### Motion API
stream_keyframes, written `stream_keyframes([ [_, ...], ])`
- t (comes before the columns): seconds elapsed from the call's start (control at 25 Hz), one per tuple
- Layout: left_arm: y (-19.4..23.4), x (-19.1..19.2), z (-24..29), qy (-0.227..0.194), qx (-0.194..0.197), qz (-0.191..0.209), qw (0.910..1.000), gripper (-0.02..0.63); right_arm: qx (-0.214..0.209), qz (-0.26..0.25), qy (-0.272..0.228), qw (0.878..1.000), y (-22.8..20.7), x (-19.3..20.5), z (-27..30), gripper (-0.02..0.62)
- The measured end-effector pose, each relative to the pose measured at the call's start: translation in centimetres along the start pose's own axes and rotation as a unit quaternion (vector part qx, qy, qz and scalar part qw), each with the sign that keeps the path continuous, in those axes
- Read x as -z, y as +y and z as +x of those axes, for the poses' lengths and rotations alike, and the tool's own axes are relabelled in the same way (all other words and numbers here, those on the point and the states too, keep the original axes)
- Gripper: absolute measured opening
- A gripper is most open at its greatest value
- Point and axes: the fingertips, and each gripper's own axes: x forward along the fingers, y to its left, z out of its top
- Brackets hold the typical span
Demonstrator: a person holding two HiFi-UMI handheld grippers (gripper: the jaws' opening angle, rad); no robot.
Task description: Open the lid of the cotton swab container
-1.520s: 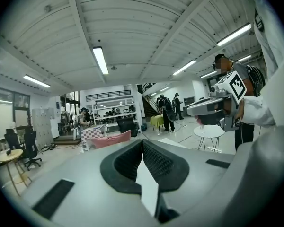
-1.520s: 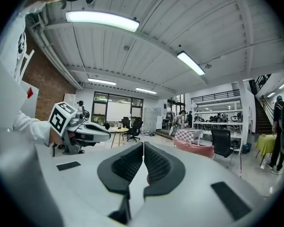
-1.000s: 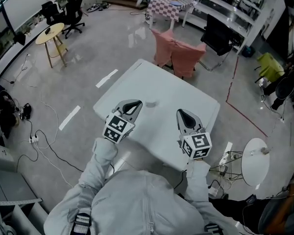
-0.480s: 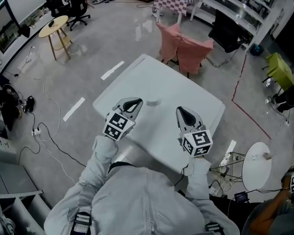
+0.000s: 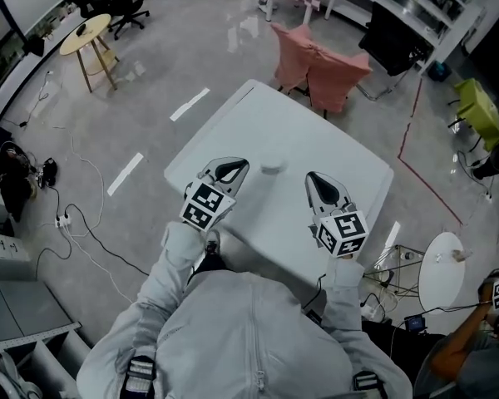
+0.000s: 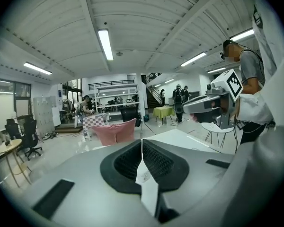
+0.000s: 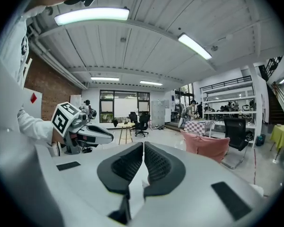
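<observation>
Cotton swab container point(image 5: 272, 168), too small to show its lid, sat on the white desk point(image 5: 341, 152). Left of it the left tongs point(image 5: 231, 169) were pinched together, empty. Right of it the right tongs point(image 5: 315, 179) were likewise. This looked like the approach stage; next, one pair would need to spread and grip the body.
</observation>
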Motion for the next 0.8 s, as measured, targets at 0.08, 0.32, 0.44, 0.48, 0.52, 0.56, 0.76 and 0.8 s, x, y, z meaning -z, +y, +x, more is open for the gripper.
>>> stream_keyframes([
  [0.08, 1.6, 0.5, -0.1, 0.000, 0.013, 0.002, 0.9999, 0.023, 0.012, 0.004, 0.002, 1.000, 0.6, -0.3, 1.6, 0.035],
  [0.32, 4.9, 2.1, 1.0, -0.004, 0.063, -0.005, 0.9980, 0.023, 0.053, 0.009, 0.015, 0.998, 1.8, -0.4, 4.9, 0.035],
  [0.44, 6.0, 3.0, 2.1, -0.005, 0.087, -0.004, 0.9962, 0.023, 0.069, 0.011, 0.023, 0.997, 2.0, 0.3, 6.4, 0.035],
  [0.48, 6.3, 3.1, 2.5, -0.005, 0.093, -0.004, 0.9956, 0.024, 0.074, 0.013, 0.026, 0.997, 1.9, 0.4, 6.8, 0.035],
  [0.52, 6.5, 3.1, 2.8, -0.005, 0.100, -0.005, 0.9950, 0.023, 0.080, 0.016, 0.029, 0.996, 1.9, 0.5, 7.0, 0.035],
  [0.56, 6.7, 3.2, 2.9, -0.005, 0.106, -0.006, 0.9943, 0.023, 0.086, 0.020, 0.032, 0.996, 1.9, 0.5, 7.3, 0.035],
  [0.76, 8.4, 4.6, 3.1, 0.004, 0.139, -0.012, 0.9903, 0.023, 0.117, 0.038, 0.044, 0.991, 2.6, 1.3, 8.8, 0.035],
  [0.8, 8.8, 5.0, 3.3, 0.006, 0.143, -0.014, 0.9895, 0.024, 0.122, 0.042, 0.046, 0.991, 2.4, 1.5, 9.2, 0.035],
])
